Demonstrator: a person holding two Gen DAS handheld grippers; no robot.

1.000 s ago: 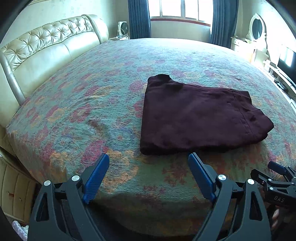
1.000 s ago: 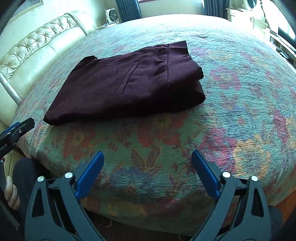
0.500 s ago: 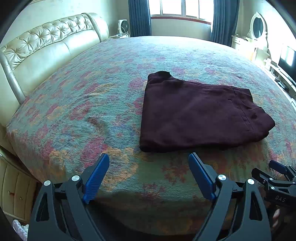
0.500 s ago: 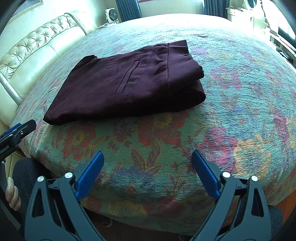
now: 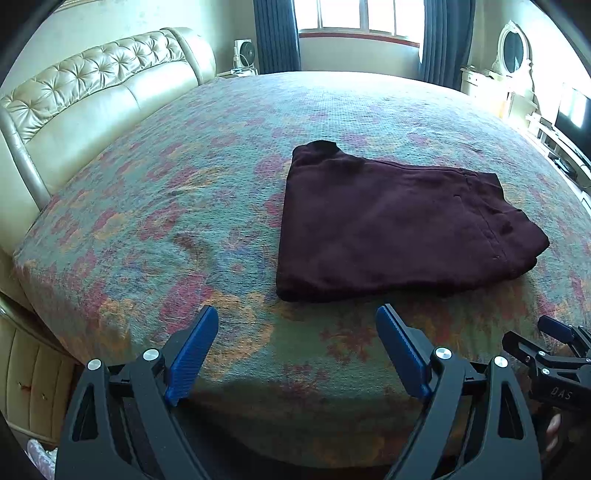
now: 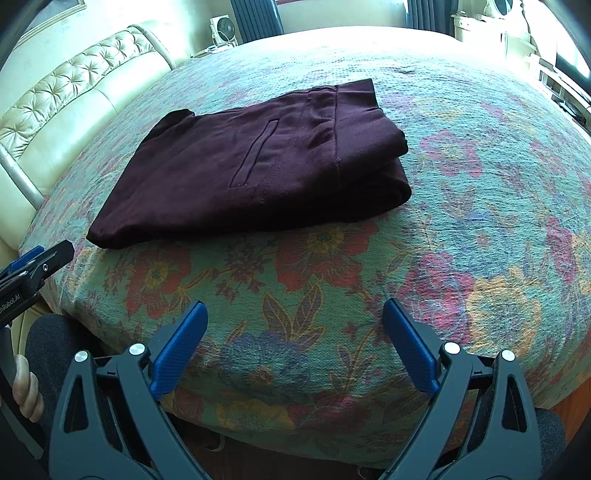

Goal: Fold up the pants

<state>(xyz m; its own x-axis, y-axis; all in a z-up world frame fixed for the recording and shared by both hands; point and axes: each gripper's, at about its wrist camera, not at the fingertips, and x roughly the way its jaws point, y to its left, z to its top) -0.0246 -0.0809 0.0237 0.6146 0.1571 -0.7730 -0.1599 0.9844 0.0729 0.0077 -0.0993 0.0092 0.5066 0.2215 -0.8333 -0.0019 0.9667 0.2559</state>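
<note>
Maroon pants (image 5: 399,229): folded into a thick flat rectangle, lying on the near half of the bed, well short of the headboard; stitched pocket slit facing up in the right wrist view.
Bed (image 5: 192,192): covered by a green spread with red, orange and blue flowers; near edge curving down just under both grippers.
Left gripper (image 5: 297,325): blue-padded fingers spread wide, nothing between them, raised over the bed's near edge, apart from the pants, whose near left corner lies just beyond the fingertips.
Right gripper (image 6: 295,317): fingers spread wide as well, empty, over the flowered spread, short of the pants' near edge.
Headboard (image 5: 85,110): cream tufted leather, along the left.
Window (image 5: 354,18): far wall, bright, flanked by dark blue curtains.
Fan (image 6: 223,29): small, white, in the far corner by the headboard.
Hand (image 6: 26,391): fingers showing at lower left of the right wrist view.
</note>
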